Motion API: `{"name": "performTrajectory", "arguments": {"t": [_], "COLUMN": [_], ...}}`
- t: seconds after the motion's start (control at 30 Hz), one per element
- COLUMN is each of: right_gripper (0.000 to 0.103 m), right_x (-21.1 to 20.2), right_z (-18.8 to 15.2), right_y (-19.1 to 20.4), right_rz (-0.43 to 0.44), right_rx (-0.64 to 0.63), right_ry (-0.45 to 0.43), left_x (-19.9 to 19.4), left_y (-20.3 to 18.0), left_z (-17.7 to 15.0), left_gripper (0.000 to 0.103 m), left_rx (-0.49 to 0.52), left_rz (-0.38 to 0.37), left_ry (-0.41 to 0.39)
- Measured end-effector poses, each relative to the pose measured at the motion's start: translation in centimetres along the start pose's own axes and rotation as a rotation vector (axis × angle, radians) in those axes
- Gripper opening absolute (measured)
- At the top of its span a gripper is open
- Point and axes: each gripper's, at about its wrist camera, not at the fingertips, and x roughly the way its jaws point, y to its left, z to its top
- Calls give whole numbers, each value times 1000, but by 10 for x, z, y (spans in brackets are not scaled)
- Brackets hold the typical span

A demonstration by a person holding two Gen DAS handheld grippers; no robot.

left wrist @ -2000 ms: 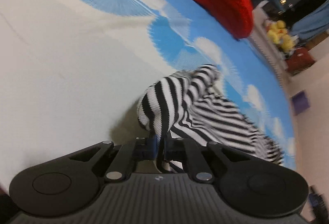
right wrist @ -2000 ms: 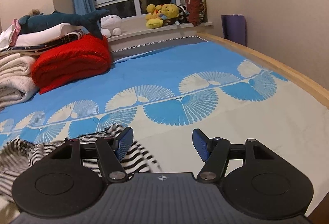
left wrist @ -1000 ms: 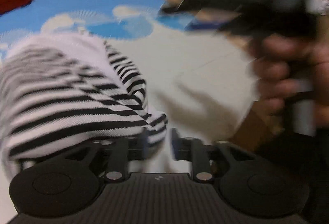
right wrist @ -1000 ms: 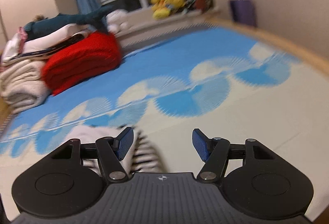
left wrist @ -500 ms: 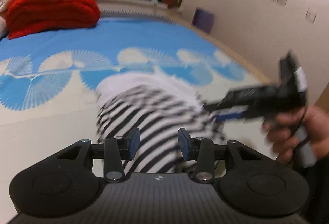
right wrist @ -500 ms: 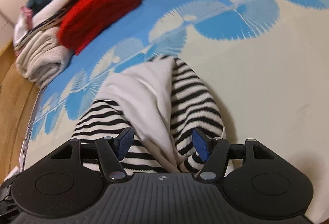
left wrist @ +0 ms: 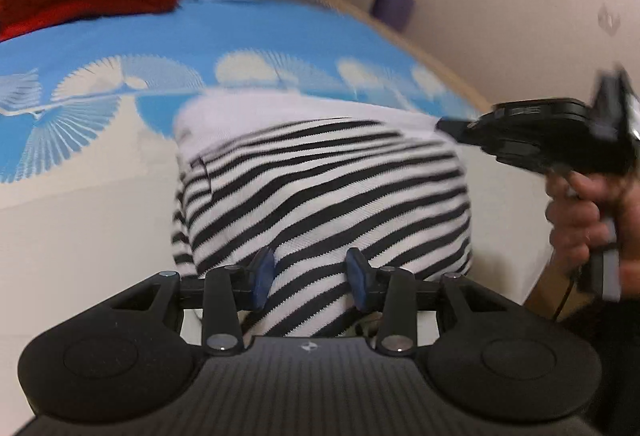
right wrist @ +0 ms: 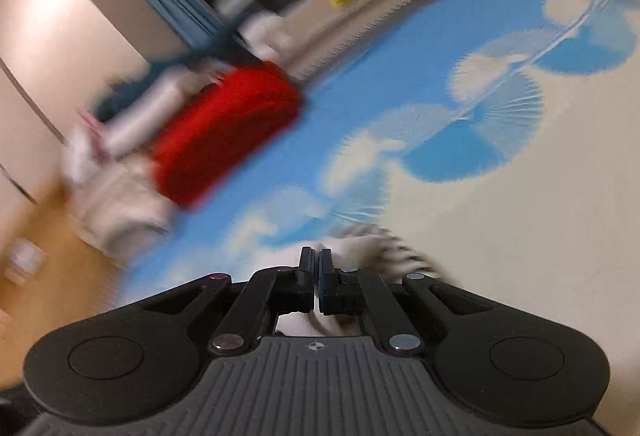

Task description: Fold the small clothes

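Lower centre of the left view, left gripper (left wrist: 310,278) parted over striped shirt (left wrist: 320,192), not gripping; right gripper (right wrist: 316,278) just clamped onto the shirt's white edge.

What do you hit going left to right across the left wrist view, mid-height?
Cream and blue bedsheet → striped garment → right tongs, shut at the garment's right edge → hand holding them.
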Motion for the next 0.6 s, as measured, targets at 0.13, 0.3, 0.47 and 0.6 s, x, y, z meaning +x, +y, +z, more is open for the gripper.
{"name": "performTrajectory", "arguments": {"t": [0.13, 0.3, 0.47, 0.6], "right_gripper": [0, 0, 0, 0], "right_x": [37, 45, 48, 35], "right_z": [-18, -22, -27, -26], "right_y": [-10, -4, 4, 12], "right_rz": [-248, -297, -337, -333], "right_rx": [-91, -158, -251, -289], "right_ry": [225, 245, 243, 177], "left_x": [18, 19, 10, -11], "left_y": [-13, -26, -21, -8], "left_z": [-13, -22, -15, 3], "left_gripper": [44, 44, 44, 42], "left_rx": [89, 186, 159, 69], "left_rz": [10, 37, -3, -48], "left_ry": [76, 83, 69, -21]}}
